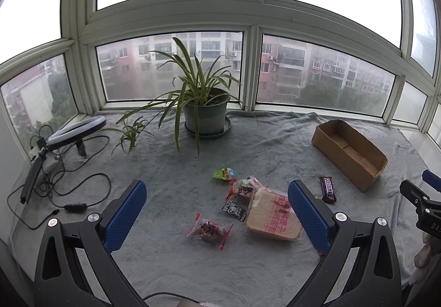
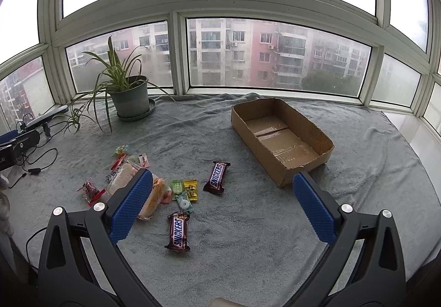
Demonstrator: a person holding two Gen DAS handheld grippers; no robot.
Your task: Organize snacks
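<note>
Several snacks lie on a grey blanket (image 2: 248, 224). A wrapped bread slice (image 1: 271, 220) lies beside a red-wrapped sweet (image 1: 208, 230), a black packet (image 1: 234, 209) and a green candy (image 1: 223, 173). Two Snickers bars show in the right wrist view, one near (image 2: 178, 232) and one farther (image 2: 217, 177); one shows in the left wrist view (image 1: 327, 189). An open, empty cardboard box (image 2: 281, 139) stands at the right, also seen in the left wrist view (image 1: 350, 152). My left gripper (image 1: 216, 208) is open above the bread pile. My right gripper (image 2: 223, 197) is open above the Snickers bars.
A potted spider plant (image 1: 205, 111) stands by the window. A ring light (image 1: 75, 132) and tangled cables (image 1: 69, 188) lie at the left. Small green and yellow candies (image 2: 184, 190) lie between the bread and the Snickers bars. The right gripper's body (image 1: 424, 208) shows at the right edge.
</note>
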